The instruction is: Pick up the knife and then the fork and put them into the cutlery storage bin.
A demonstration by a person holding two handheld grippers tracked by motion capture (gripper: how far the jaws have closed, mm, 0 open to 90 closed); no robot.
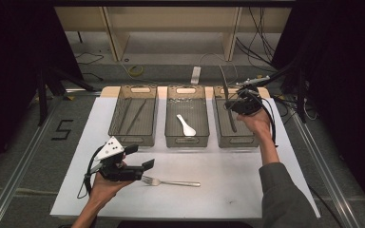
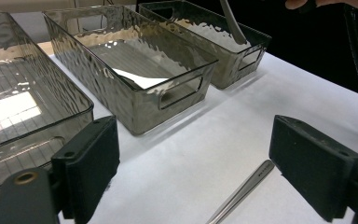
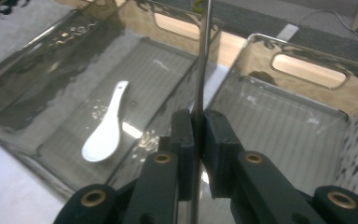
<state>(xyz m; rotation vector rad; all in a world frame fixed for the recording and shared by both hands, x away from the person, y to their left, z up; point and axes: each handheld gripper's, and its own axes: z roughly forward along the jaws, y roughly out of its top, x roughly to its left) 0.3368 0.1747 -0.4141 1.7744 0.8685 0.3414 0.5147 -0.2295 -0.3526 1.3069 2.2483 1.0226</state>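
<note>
The knife (image 1: 228, 102) hangs over the right bin (image 1: 261, 142), pinched tight in the right gripper (image 3: 196, 122); lower it flat before letting go. The left gripper (image 1: 140, 156) waits wide open and empty by the fork (image 1: 170, 182).

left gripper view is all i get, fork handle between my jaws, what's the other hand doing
Observer: the right gripper is over the right bin, shut on a thin metal utensil; which kind, I cannot tell.
Operator: anything in the middle bin
Observer: a white spoon lies flat on the floor of the middle bin.
Operator: which way do the fork's tines point
Observer: the fork lies across the white sheet, tines toward the open left gripper, handle toward the right.
</note>
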